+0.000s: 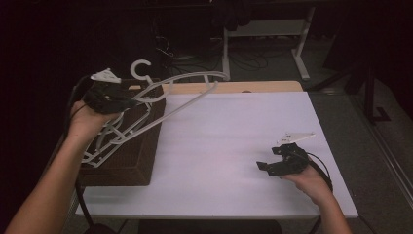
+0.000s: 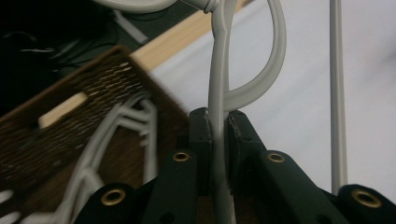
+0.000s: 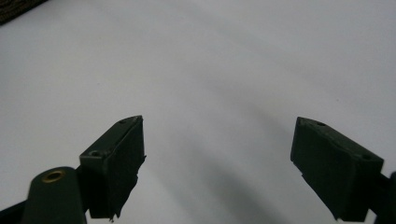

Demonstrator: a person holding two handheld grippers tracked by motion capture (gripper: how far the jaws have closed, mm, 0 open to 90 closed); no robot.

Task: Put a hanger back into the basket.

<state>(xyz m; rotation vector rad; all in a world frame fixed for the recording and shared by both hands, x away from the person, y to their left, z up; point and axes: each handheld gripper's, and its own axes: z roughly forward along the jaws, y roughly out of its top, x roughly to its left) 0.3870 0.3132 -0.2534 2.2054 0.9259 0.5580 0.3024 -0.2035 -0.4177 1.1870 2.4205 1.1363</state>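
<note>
A white plastic hanger (image 1: 185, 90) hangs in the air over the table's left side, hook up, tilted toward the far right. My left gripper (image 1: 130, 96) is shut on the hanger's neck just below the hook, and in the left gripper view the grey hanger bar (image 2: 218, 93) runs between the closed pads. Several more white hangers (image 1: 109, 139) lie in the brown wicker basket (image 1: 127, 165) under that hand. My right gripper (image 1: 272, 160) rests low over the white table (image 1: 229, 146) at the right, open, with nothing between its fingers (image 3: 116, 163).
The basket stands at the table's left edge, a wooden strip (image 1: 243, 87) runs along the far edge. Beyond the table are the legs of a white frame (image 1: 302, 48) and cables on a dark floor.
</note>
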